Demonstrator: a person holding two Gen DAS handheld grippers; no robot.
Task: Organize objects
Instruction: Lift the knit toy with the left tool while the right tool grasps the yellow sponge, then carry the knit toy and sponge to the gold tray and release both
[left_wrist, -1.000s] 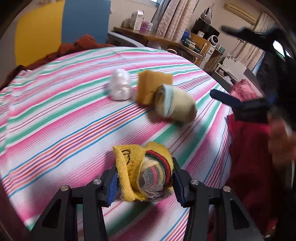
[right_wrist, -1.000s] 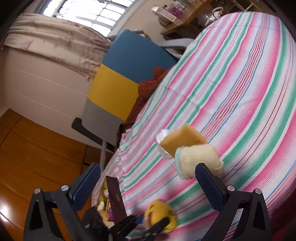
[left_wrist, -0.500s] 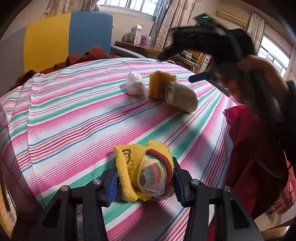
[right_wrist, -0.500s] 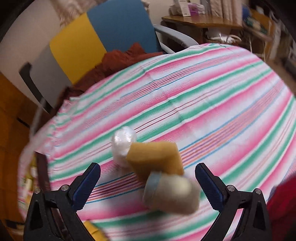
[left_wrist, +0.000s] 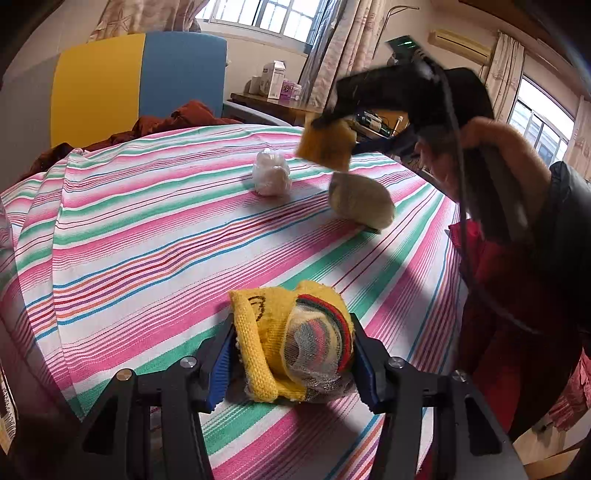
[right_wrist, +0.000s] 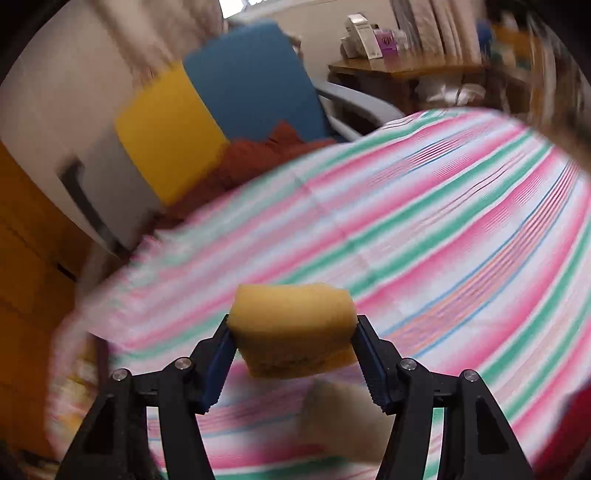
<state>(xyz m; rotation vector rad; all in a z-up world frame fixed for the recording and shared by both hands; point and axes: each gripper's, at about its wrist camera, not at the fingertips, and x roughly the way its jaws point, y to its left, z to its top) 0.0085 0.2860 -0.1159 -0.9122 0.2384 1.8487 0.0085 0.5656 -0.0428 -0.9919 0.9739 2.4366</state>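
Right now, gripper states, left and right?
Left gripper: shut on the yellow rolled sock, resting on the striped cloth.
Right gripper: shut on the yellow sponge, lifted.

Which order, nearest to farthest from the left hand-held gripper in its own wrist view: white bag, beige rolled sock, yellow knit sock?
1. Yellow knit sock, clamped in the left hand-held gripper.
2. Beige rolled sock, right, mid-table.
3. White bag, farther back, left of it.

Daylight enters through windows (left_wrist: 258, 16) at the top edge; room bright, panes glaring. Soft shadows cross the striped cloth (left_wrist: 147, 240) toward its near edge. Left view sharp centrally. Right view heavily motion-blurred, only the sponge (right_wrist: 291, 328) crisp. Fisheye bending, dark corners.
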